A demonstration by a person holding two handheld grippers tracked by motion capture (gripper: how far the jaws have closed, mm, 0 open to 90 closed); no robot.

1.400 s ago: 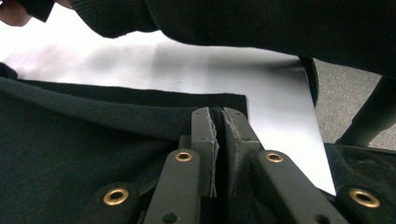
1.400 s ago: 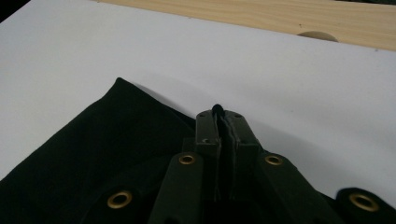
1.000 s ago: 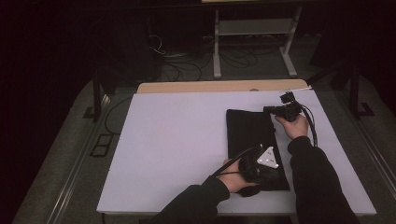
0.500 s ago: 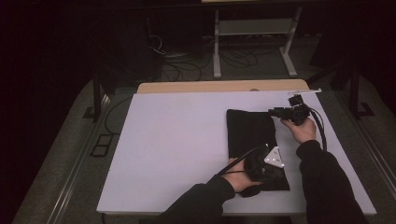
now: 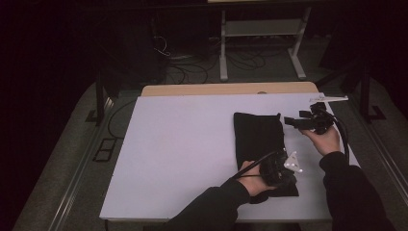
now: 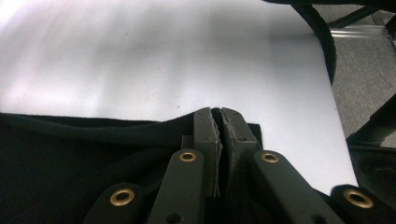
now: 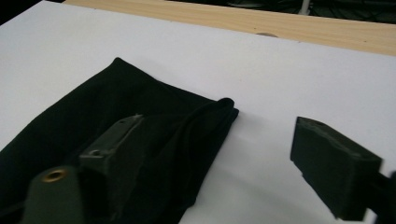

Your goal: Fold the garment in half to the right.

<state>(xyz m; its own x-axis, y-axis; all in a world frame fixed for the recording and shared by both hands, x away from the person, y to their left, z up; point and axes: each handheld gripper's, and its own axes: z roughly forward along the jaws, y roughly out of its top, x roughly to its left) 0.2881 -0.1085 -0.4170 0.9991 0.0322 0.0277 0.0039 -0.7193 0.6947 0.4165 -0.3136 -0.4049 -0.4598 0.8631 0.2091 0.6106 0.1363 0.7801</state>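
Lying folded on the right half of the white table (image 5: 183, 144), the black cloth (image 5: 257, 134) stretches from mid-table toward the near edge. The left gripper (image 6: 219, 122) sits at the cloth's near right corner, its jaws pressed together on the fabric's edge. The right gripper (image 5: 291, 121) hovers just beside the cloth's far right corner, its jaws spread wide apart with nothing between them.

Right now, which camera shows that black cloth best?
The high view: the whole black cloth lies spread on the table. The right gripper view shows its far folded corner; the left gripper view, just the edge its tongs pinch.
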